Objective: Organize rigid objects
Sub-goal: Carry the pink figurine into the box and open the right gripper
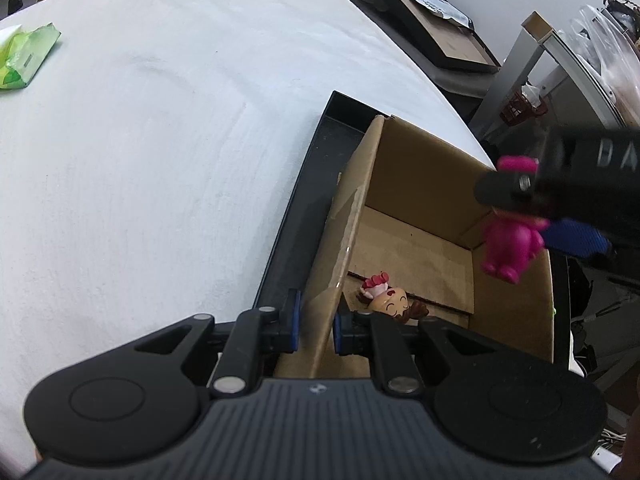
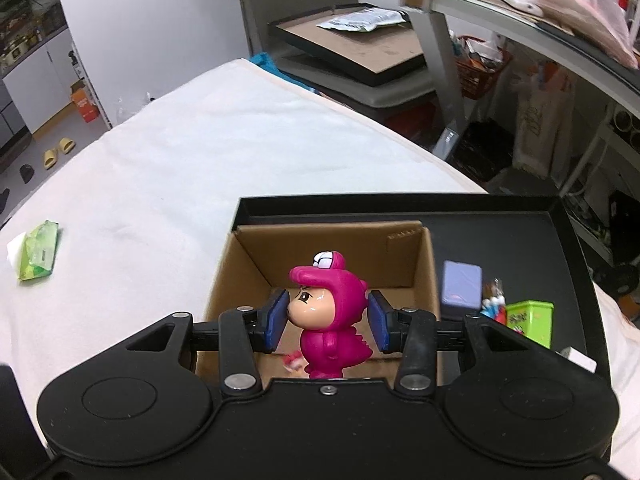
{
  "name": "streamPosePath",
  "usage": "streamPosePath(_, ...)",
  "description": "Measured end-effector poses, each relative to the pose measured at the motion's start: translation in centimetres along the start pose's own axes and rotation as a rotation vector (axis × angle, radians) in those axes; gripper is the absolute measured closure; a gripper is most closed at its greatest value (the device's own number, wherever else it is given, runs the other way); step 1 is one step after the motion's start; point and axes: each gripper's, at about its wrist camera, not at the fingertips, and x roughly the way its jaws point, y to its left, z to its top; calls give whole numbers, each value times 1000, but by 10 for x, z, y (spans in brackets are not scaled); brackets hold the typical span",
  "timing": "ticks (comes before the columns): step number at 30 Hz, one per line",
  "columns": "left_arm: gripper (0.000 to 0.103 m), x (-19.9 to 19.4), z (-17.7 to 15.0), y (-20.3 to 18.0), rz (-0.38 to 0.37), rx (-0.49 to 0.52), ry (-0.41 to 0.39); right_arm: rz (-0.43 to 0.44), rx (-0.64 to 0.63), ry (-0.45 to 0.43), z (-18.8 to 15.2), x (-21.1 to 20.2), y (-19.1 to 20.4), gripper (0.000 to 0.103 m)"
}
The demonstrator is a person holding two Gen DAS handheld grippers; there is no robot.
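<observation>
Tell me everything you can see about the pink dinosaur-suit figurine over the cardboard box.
The pink dinosaur-suit figurine looks like glossy moulded plastic: a magenta hooded costume with white cartoon eyes on top, a peach child's face with dark eyes, stubby legs and small back spikes. It sits upright between the blue pads of the right gripper; the pad by its face appears to touch it, while a narrow gap shows on the other side. It hangs above the open brown cardboard box, not resting on the floor.
</observation>
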Motion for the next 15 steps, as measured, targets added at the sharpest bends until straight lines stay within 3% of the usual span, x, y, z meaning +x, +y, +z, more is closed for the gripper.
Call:
streamPosePath(6,87,-1,0,-1,6,21,-3,76,38,-1,9,2,4,59)
streamPosePath(15,86,-1,-2,-7,20,60,-11,6,30,-28,0,-12,-6,27)
